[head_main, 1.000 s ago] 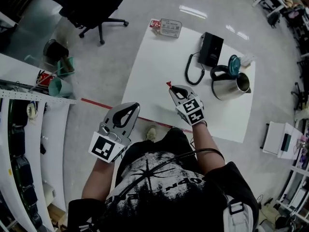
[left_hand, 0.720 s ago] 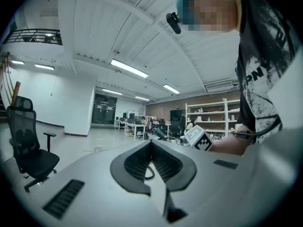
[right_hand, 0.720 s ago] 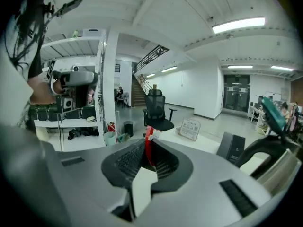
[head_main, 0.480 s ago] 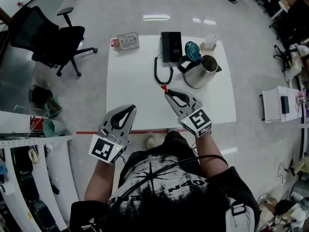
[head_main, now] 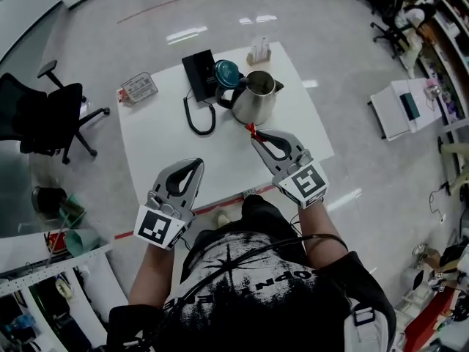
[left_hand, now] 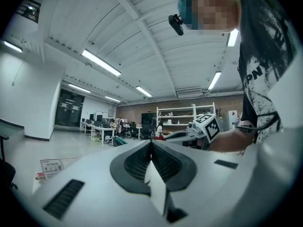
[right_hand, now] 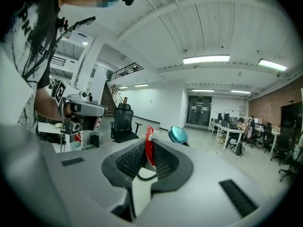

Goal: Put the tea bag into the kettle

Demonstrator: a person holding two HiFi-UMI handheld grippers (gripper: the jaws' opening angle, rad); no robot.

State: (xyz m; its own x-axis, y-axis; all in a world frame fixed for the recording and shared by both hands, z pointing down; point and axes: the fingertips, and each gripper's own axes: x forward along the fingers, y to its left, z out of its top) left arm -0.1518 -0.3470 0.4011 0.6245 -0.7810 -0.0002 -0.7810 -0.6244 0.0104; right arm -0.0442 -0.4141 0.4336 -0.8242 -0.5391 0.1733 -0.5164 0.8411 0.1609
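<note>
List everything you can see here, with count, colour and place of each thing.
table: one, white, on grey floor.
kettle: one, steel, teal lid open, table's far side.
box: one, black, with cord, beside kettle.
packet: one, pale and red, table's far left corner.
office chair: one, black, floor at left.
tea bag: one, red, pinched near kettle.
left gripper: one, grey, shut, empty.
right gripper: one, grey, shut on tea bag.

Only the white print on the person's black T-shirt point(left_hand: 258, 70) can be partly read, as the large letters "PN" in the left gripper view, while the print on the card point(head_main: 138, 88) at the corner of the white table point(head_main: 157, 147) is too small to read.
</note>
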